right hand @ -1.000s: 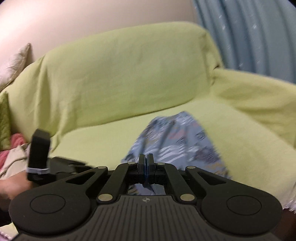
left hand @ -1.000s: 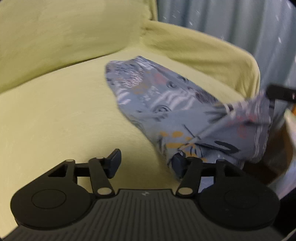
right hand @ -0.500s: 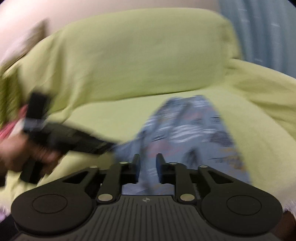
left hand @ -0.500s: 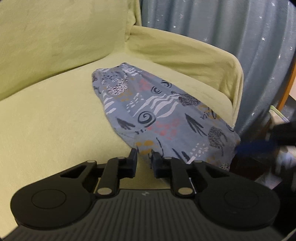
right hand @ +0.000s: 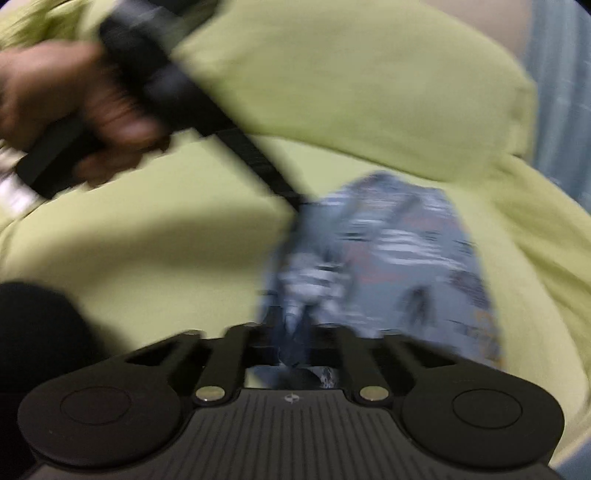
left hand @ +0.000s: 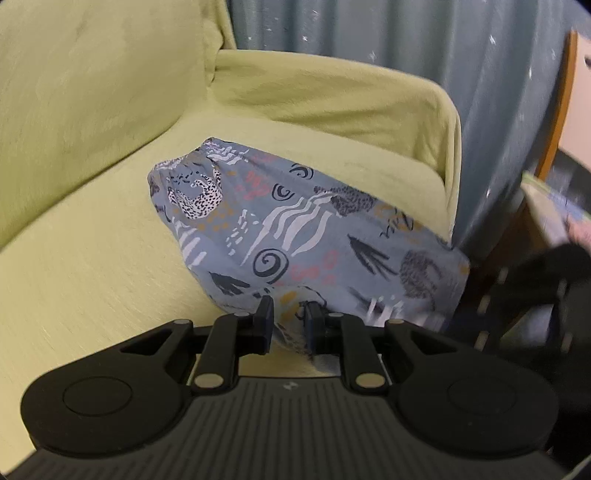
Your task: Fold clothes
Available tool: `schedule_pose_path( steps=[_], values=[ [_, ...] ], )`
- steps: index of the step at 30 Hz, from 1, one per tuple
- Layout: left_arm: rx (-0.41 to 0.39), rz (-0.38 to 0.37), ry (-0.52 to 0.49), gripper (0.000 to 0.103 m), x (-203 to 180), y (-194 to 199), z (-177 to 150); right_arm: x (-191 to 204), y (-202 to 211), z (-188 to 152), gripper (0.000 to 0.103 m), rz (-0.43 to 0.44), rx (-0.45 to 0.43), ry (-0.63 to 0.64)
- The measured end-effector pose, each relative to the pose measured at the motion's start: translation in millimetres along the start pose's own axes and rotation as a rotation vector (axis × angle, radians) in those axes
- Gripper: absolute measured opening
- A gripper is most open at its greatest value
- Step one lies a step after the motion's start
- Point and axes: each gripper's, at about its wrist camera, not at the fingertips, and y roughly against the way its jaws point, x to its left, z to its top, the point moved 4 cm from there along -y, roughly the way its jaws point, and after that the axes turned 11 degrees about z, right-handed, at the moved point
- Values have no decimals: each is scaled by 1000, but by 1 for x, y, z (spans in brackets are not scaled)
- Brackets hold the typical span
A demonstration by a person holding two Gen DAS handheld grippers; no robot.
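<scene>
Lying on the seat of a yellow-green sofa [left hand: 92,258], the patterned grey-blue garment [left hand: 295,236] stretches as a long strip. In the left wrist view its long axis runs from the gathered end at far left, close to the backrest, toward the near right, where its other end hangs over the seat's front edge just beside the armrest [left hand: 332,96].

The left tool [left hand: 289,325] sits at the garment's near edge, about midway along that edge. Its 2 fingers stand a narrow gap apart with a fold of the cloth between them; whether they press it tight I cannot tell. At the right edge of that view the right tool [left hand: 532,284] shows as a dark blur near the garment's overhanging end.

The right wrist view is heavily blurred. There the garment [right hand: 388,266] runs away from the camera toward the backrest, and the right tool [right hand: 293,343] has cloth bunched between its fingers, which look nearly closed on it; the blur hides how firm the grip is. A hand [right hand: 70,107] at far left holds the left tool [right hand: 303,201], whose tip meets the garment's left edge.

A blue-grey curtain [left hand: 369,33] hangs behind the armrest.
</scene>
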Motion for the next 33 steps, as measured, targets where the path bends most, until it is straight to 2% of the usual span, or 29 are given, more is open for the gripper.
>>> schedule_pose_path(
  steps=[5,7,9,10,11,15,17,19,20,22,24,25,26,33],
  values=[
    [16,0,-64,14,-1,-5,2,-32,16,-4,0,-68,-36,-130],
    [21,-6,-60,14,-1,-8,4,-23,16,-6,1,-39,-34,-89],
    [28,-13,-56,14,-1,-11,8,-6,18,-6,10,-11,-45,-28],
    [32,-17,-54,14,-2,-13,10,3,19,-5,18,-1,-54,3],
    [36,-22,-51,14,-2,-15,12,10,22,-4,20,6,-70,23],
    [55,-53,-52,14,-5,-24,23,26,27,0,20,81,-117,16],
    [64,-64,-55,14,-7,-28,28,30,18,-1,22,93,-80,24],
    [70,-72,-56,14,-8,-30,31,31,4,-4,32,85,-17,36],
    [73,-76,-56,14,-9,-31,33,24,6,-6,38,102,-35,-24],
    [80,-84,-57,14,-10,-34,36,10,9,-11,38,136,-69,-143],
    [81,-86,-63,14,-11,-34,39,-4,12,-16,32,169,-104,-263],
    [79,-84,-69,14,-12,-33,40,-11,14,-19,21,186,-121,-322],
    [75,-82,-76,14,-12,-32,40,-18,15,-21,0,202,-139,-382],
    [57,-65,-113,16,-10,-21,40,-68,27,-38,0,317,-261,-801]
  ],
)
